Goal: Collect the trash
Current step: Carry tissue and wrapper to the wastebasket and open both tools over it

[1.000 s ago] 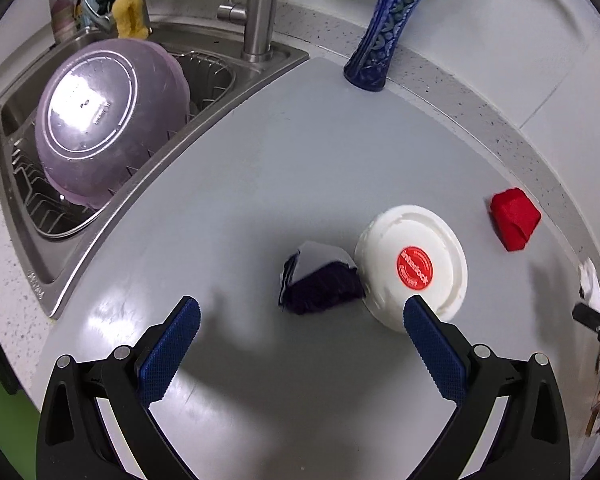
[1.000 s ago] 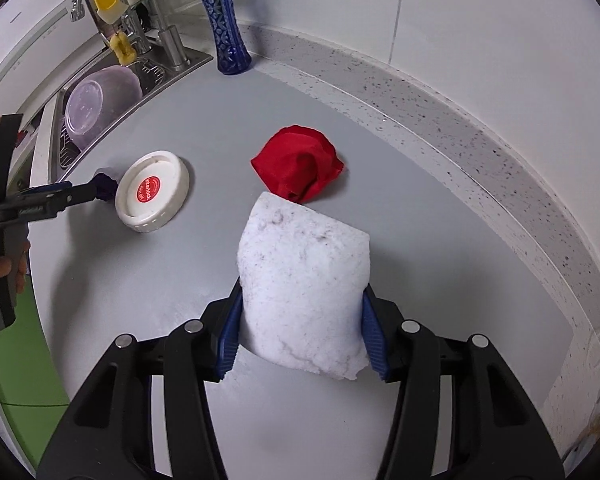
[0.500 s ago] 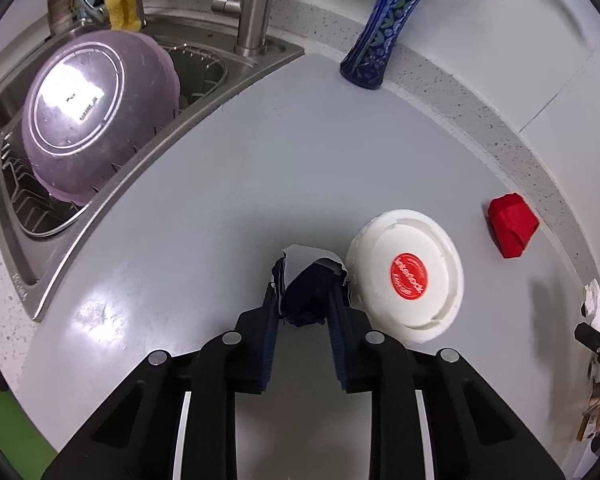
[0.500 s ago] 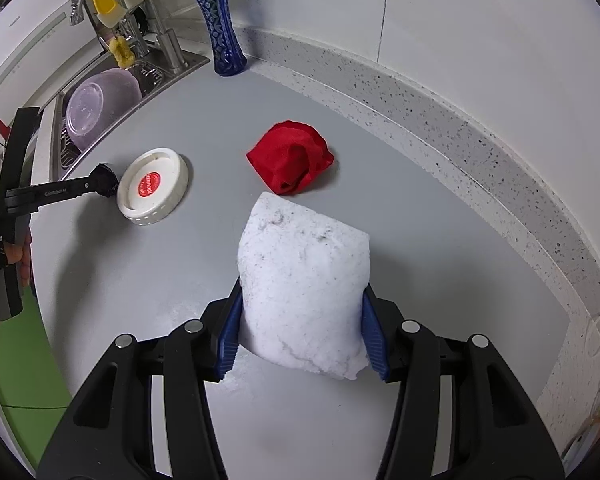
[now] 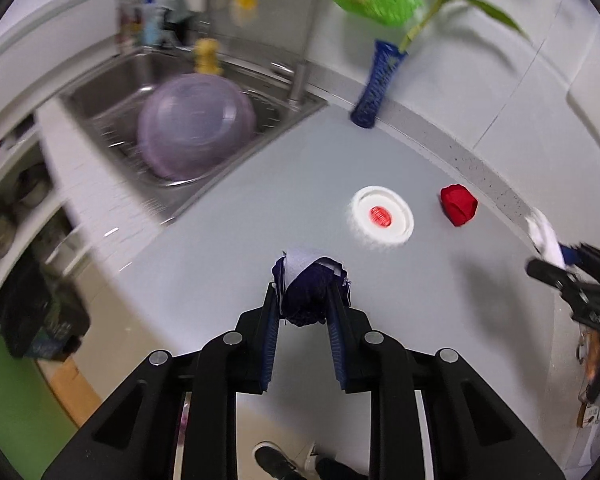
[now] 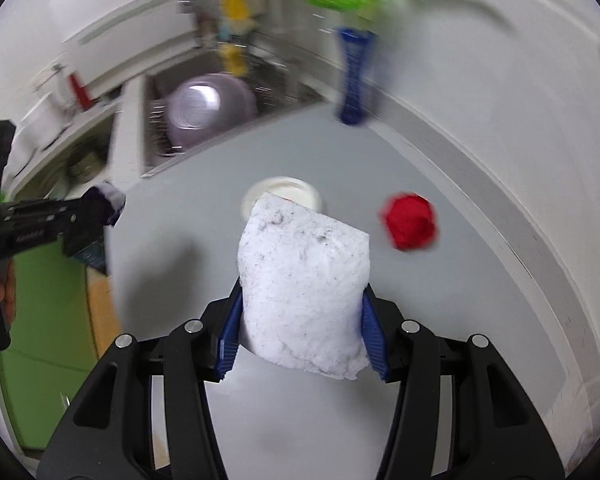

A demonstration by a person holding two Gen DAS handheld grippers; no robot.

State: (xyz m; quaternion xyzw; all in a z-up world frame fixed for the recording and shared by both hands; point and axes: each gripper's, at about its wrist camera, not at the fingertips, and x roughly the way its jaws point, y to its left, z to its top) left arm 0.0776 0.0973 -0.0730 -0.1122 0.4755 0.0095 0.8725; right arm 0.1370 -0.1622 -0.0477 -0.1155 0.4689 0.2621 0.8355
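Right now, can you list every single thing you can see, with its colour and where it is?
Crumpled wad: one, dark purple and white, between the left gripper's pads.
Crumpled paper: one, white, speckled, clamped in the right gripper.
Red wad: one, on the grey counter.
Round lid: one, white with red centre, on the counter.
Vase: one, blue, by the wall.
Bowl: one, purple, in the sink.
Shoe: one, dark, on the floor.
Left gripper: black, blue pads.
Right gripper: black, blue pads.

Two matte black plastic grippers, left gripper (image 5: 303, 309) and right gripper (image 6: 302, 322), carry ribbed blue pads (image 6: 229, 333) and round silver screws (image 5: 373, 337); a black shoe (image 5: 274, 460) shows below.
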